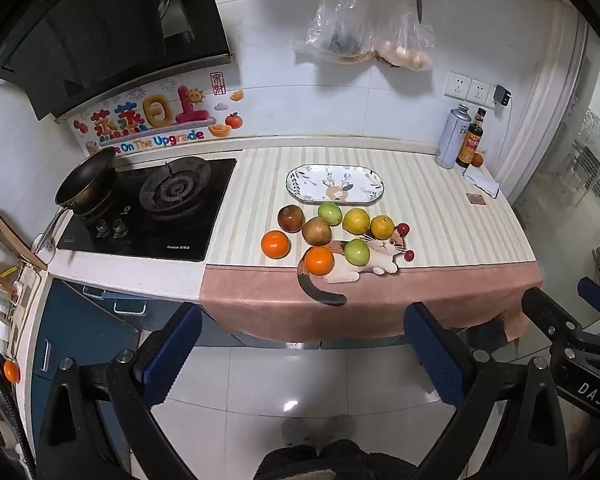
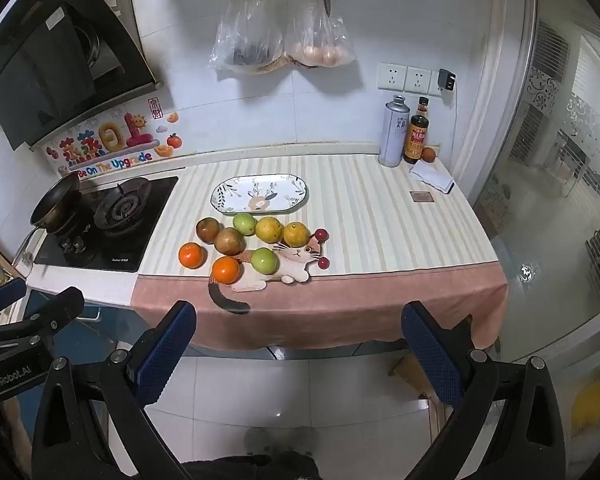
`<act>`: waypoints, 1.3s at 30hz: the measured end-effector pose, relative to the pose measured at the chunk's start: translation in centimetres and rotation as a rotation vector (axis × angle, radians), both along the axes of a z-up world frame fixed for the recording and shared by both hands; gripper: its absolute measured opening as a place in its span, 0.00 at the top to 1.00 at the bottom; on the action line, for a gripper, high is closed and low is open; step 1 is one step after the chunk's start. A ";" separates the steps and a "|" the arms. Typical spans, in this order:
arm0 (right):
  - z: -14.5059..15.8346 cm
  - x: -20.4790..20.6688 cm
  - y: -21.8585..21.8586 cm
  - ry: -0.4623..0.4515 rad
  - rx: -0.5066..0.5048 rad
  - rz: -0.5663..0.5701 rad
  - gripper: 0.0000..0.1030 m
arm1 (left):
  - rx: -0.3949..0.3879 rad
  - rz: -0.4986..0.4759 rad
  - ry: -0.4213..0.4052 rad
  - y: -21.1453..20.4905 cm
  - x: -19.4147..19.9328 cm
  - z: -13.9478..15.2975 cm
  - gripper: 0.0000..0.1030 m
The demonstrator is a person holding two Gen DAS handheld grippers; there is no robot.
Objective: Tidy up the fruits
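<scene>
Several fruits lie in a cluster on the striped cloth: two oranges, two green apples, two yellow citrus and two brown pears. Just behind them an oval patterned plate sits empty. My left gripper hangs open over the floor, in front of the counter edge, nothing between its blue pads. My right gripper is likewise open and empty, short of the counter.
A gas hob with a frying pan is on the left. Bottles and a folded cloth stand at the back right. Bags and scissors hang on the wall. A glass door is on the right.
</scene>
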State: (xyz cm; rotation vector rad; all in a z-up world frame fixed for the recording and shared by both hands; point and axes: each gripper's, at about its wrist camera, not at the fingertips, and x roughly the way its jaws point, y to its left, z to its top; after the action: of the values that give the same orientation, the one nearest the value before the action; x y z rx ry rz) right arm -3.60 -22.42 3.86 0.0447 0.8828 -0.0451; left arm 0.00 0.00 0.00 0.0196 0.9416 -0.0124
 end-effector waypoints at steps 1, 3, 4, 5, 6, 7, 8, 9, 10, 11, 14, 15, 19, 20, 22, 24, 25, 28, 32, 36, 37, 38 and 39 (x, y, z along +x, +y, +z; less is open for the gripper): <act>0.0 0.0 0.0 0.001 -0.002 -0.002 0.00 | -0.004 -0.001 -0.002 0.0 0.0 0.0 0.00; 0.0 0.0 0.1 0.000 -0.003 -0.001 0.00 | -0.007 0.001 -0.004 0.1 0.0 0.0 0.00; 0.0 0.0 0.1 -0.002 -0.002 0.000 0.00 | -0.009 0.000 -0.005 0.1 0.0 0.0 0.00; 0.0 0.0 0.1 -0.002 -0.003 0.001 0.00 | -0.003 0.001 -0.003 0.0 0.0 0.0 0.00; 0.0 0.0 0.1 -0.001 -0.002 0.002 0.00 | -0.004 0.001 -0.004 0.0 0.0 0.0 0.00; 0.0 -0.1 0.0 -0.002 0.000 0.001 0.00 | -0.005 0.001 -0.005 0.0 0.0 0.0 0.00; -0.1 -0.1 0.0 -0.001 0.000 0.001 0.00 | -0.006 -0.001 -0.004 -0.1 0.0 0.0 0.00; 0.2 0.0 -0.1 -0.001 0.000 0.002 0.00 | -0.005 -0.002 -0.003 0.0 0.0 0.0 0.00; 0.2 0.0 -0.1 0.000 0.000 0.003 0.00 | -0.004 -0.002 -0.004 0.0 0.0 0.0 0.00; 0.5 -0.1 -0.2 0.003 -0.002 0.005 0.00 | -0.004 -0.003 -0.002 0.0 0.0 0.0 0.00; 0.1 0.1 0.1 0.008 -0.006 0.008 0.00 | -0.006 -0.003 0.003 0.2 0.1 0.6 0.00; 0.1 0.2 0.1 0.010 -0.006 0.008 0.00 | -0.007 -0.005 0.005 0.3 0.0 0.6 0.00; -0.2 0.1 0.4 0.004 -0.007 0.007 0.00 | -0.005 -0.006 0.005 0.0 -0.3 0.7 0.00; -0.2 0.1 0.4 0.004 -0.008 0.007 0.00 | -0.005 -0.005 0.005 0.0 -0.3 0.7 0.00; -0.1 -0.1 0.5 0.004 -0.008 0.008 0.00 | -0.003 -0.003 0.003 -0.1 -0.3 0.7 0.00; -0.1 -0.1 0.4 0.004 -0.006 0.009 0.00 | -0.003 -0.003 0.003 -0.2 -0.2 0.7 0.00; -0.1 -0.1 0.4 0.003 -0.007 0.009 0.00 | -0.001 -0.003 0.002 -0.3 0.0 0.7 0.00; -0.1 0.0 0.4 0.004 -0.008 0.008 0.00 | 0.000 -0.004 0.003 -0.4 0.3 0.6 0.00; -0.1 -0.1 0.4 0.004 -0.006 0.009 0.00 | -0.001 -0.005 0.002 -0.4 0.4 0.4 0.00; 0.0 -0.1 0.5 0.003 -0.006 0.009 0.00 | 0.001 -0.006 0.000 -0.4 0.3 0.4 0.00; 0.0 0.0 0.6 0.004 -0.006 0.008 0.00 | 0.002 -0.005 -0.001 -0.4 0.3 0.4 0.00; 0.0 0.0 0.6 0.005 -0.006 0.008 0.00 | 0.002 -0.005 -0.001 -0.4 0.3 0.4 0.00; 0.0 0.0 0.6 0.005 -0.007 0.010 0.00 | 0.000 -0.005 -0.001 -0.4 0.4 0.4 0.00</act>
State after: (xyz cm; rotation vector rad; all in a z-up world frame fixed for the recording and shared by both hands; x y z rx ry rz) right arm -3.63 -21.84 3.91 0.0341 0.8874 -0.0393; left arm 0.37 -0.44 0.41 0.0221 0.9405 -0.0171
